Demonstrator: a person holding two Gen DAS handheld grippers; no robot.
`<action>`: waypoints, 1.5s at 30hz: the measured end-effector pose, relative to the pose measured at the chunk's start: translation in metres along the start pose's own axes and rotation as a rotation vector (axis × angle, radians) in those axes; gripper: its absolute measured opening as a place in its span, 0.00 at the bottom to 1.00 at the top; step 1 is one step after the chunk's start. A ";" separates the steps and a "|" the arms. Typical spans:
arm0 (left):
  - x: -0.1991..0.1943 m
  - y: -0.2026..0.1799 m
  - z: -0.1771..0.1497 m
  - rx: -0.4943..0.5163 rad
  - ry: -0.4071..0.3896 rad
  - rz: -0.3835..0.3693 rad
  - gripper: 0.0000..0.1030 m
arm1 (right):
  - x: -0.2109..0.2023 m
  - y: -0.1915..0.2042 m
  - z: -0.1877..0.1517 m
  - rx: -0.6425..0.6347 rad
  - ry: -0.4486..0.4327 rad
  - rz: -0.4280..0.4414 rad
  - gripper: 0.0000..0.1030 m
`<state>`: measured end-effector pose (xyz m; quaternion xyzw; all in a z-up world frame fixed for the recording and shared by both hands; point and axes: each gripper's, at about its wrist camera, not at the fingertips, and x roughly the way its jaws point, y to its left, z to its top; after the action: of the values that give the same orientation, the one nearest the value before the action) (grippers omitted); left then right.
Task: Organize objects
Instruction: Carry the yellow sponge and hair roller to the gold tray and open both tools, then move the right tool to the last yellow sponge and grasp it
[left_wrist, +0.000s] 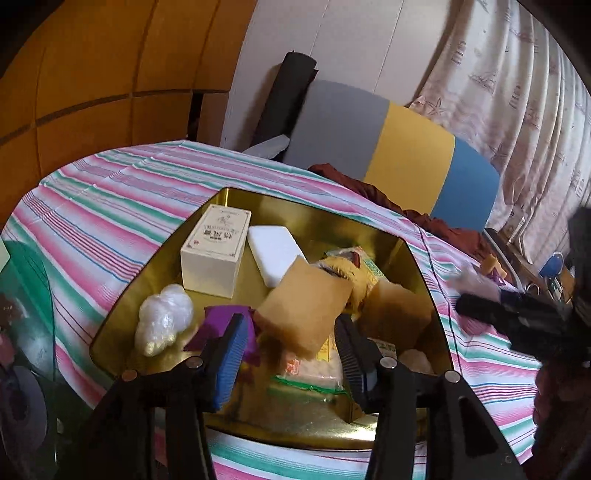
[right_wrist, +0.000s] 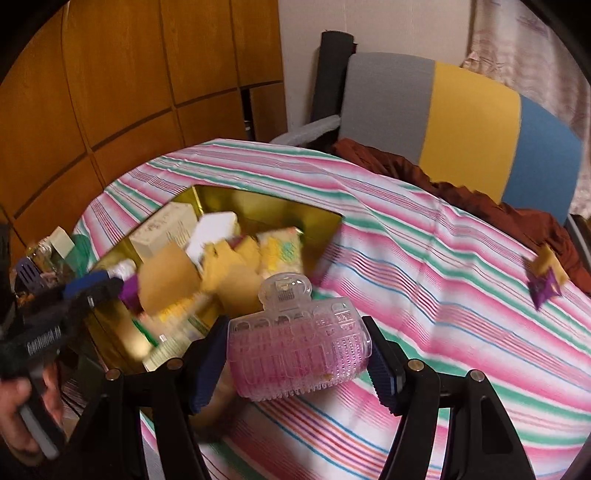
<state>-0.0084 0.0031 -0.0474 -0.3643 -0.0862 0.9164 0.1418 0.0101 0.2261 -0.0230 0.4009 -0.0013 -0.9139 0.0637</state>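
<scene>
- Right gripper (right_wrist: 297, 363) is clamped on the pink translucent hair claw clip (right_wrist: 297, 347), pads pressing its two ends; I carry it just off the near right corner of the gold tin tray (right_wrist: 258, 206), so it can join the rest there.
- Left gripper (left_wrist: 291, 354) hangs over the tray's near end with its jaws apart and nothing pinched; a tan kraft packet (left_wrist: 306, 306) lies tilted just beyond them, free of both pads as far as I can see.
- Inside the tray, the cream carton (left_wrist: 216, 254) and white block (left_wrist: 275, 253) stand at the far end, and the clear plastic wad (left_wrist: 162, 317) sits by the left wall, which leaves the middle for loose packets.
- One purple-and-gold sachet (right_wrist: 546, 282) lies well apart from the tray, on the striped cloth (right_wrist: 424, 236); I judge it is yet to collect.
</scene>
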 end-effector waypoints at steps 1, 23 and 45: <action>0.000 -0.001 -0.001 -0.002 0.003 0.002 0.48 | 0.005 0.005 0.007 -0.004 -0.001 0.013 0.67; -0.002 0.028 0.001 -0.150 -0.009 0.021 0.48 | 0.141 0.034 0.098 0.107 0.089 0.087 0.71; -0.020 -0.019 -0.006 -0.050 -0.055 -0.078 0.48 | 0.040 -0.008 0.049 0.087 -0.035 0.040 0.73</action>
<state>0.0132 0.0154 -0.0341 -0.3386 -0.1272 0.9174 0.1658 -0.0531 0.2266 -0.0198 0.3871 -0.0502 -0.9184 0.0646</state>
